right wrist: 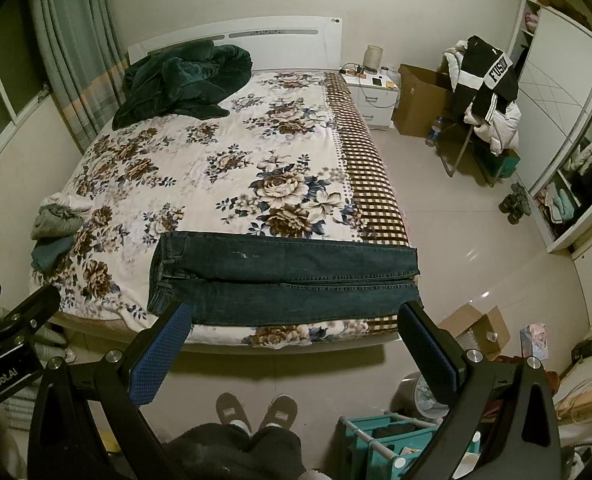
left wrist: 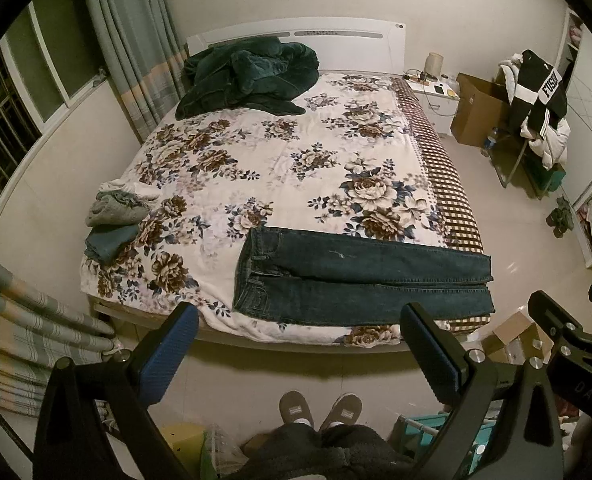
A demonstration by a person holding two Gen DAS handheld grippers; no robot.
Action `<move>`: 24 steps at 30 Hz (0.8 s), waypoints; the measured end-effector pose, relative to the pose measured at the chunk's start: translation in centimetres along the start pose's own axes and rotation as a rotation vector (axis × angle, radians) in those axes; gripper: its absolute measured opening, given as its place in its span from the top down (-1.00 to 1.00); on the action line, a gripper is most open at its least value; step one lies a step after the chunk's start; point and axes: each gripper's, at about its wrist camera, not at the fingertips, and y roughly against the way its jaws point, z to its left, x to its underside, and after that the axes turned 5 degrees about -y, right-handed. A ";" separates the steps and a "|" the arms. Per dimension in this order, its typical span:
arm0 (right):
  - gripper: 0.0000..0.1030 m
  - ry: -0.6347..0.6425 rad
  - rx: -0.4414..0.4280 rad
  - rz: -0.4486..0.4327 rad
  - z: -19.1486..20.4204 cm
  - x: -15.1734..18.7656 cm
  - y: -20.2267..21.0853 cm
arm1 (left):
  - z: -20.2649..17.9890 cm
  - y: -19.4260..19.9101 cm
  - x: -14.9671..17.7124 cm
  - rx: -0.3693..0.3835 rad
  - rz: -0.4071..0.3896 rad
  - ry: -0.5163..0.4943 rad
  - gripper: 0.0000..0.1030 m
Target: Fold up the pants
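Dark blue jeans [left wrist: 359,276] lie flat along the near edge of the floral bed [left wrist: 256,168], waistband to the left, both legs side by side running right to the bed's corner. They also show in the right wrist view [right wrist: 288,280]. My left gripper [left wrist: 299,320] is open and empty, held above the floor in front of the bed, short of the jeans. My right gripper [right wrist: 292,320] is open and empty, likewise in front of the bed edge. The right gripper's body shows at the right edge of the left wrist view [left wrist: 575,332].
A pile of folded clothes [left wrist: 114,216] sits at the bed's left edge. A dark green blanket [left wrist: 248,76] is heaped by the headboard. My slippered feet [left wrist: 319,408] stand on the floor. A cardboard box [right wrist: 475,332] and teal rack [right wrist: 387,436] lie right of them.
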 end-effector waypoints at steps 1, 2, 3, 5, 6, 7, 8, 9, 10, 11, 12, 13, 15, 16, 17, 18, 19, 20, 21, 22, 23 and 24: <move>-1.00 0.000 0.000 0.000 0.1 0.0 0.0 | 0.1 0.0 0.0 -0.002 -0.001 0.000 -1.00; -1.00 0.000 0.001 0.000 0.2 0.0 0.1 | 0.0 0.0 0.0 -0.002 -0.002 0.001 -1.00; -1.00 0.000 0.000 0.001 0.0 0.0 0.0 | 0.1 0.0 0.0 0.000 -0.001 0.002 -1.00; -1.00 0.000 0.002 0.000 0.1 0.0 0.0 | 0.0 0.0 0.1 -0.002 -0.002 0.000 -1.00; -1.00 0.000 0.001 0.001 0.0 0.0 0.0 | 0.0 0.0 0.1 -0.001 -0.003 0.001 -1.00; -1.00 0.000 0.001 0.001 0.3 0.0 0.1 | 0.1 0.0 0.0 0.000 -0.002 0.001 -1.00; -1.00 0.000 0.002 0.001 0.1 0.0 0.0 | 0.1 0.1 -0.1 0.000 -0.001 0.000 -1.00; -1.00 0.001 0.000 0.001 0.0 0.0 0.0 | 0.0 0.0 0.1 -0.002 -0.003 -0.001 -1.00; -1.00 0.001 0.000 0.002 0.1 0.0 0.0 | 0.1 0.0 0.0 -0.001 -0.003 0.000 -1.00; -1.00 0.002 0.001 0.001 0.1 0.0 0.0 | 0.1 0.0 0.0 0.001 -0.001 0.000 -1.00; -1.00 0.003 0.001 0.001 0.3 0.0 0.1 | 0.2 0.1 0.0 0.001 0.000 0.001 -1.00; -1.00 0.003 0.001 0.002 0.3 0.0 0.1 | 0.1 0.1 0.1 -0.002 -0.003 0.000 -1.00; -1.00 0.001 0.001 0.001 0.3 0.0 0.0 | 0.0 0.0 0.1 0.000 -0.003 -0.001 -1.00; -1.00 0.001 0.001 0.001 0.3 0.0 0.0 | 0.2 0.1 0.0 -0.001 -0.002 -0.001 -1.00; -1.00 0.002 0.001 0.002 0.1 0.0 -0.1 | 0.0 0.0 0.1 -0.001 -0.004 0.000 -1.00; -1.00 0.003 0.000 0.003 0.0 0.0 -0.1 | 0.0 0.0 0.1 0.000 -0.003 0.000 -1.00; -1.00 0.003 0.000 0.004 0.1 0.0 -0.1 | 0.1 0.0 0.1 0.000 -0.003 -0.001 -1.00; -1.00 0.003 0.000 0.005 0.2 0.0 -0.1 | 0.0 0.0 0.1 -0.001 -0.004 0.000 -1.00; -1.00 0.004 0.000 0.005 0.3 0.1 0.1 | 0.0 0.0 0.2 0.000 -0.004 0.000 -1.00; -1.00 0.005 0.000 0.005 0.5 0.5 0.2 | 0.2 0.1 0.1 0.001 -0.003 -0.001 -1.00; -1.00 0.005 0.000 0.006 0.6 0.5 0.3 | 0.2 0.1 0.1 0.001 -0.002 -0.002 -1.00; -1.00 0.006 -0.002 0.006 0.9 0.8 0.1 | 0.4 0.0 0.1 0.001 -0.003 -0.001 -1.00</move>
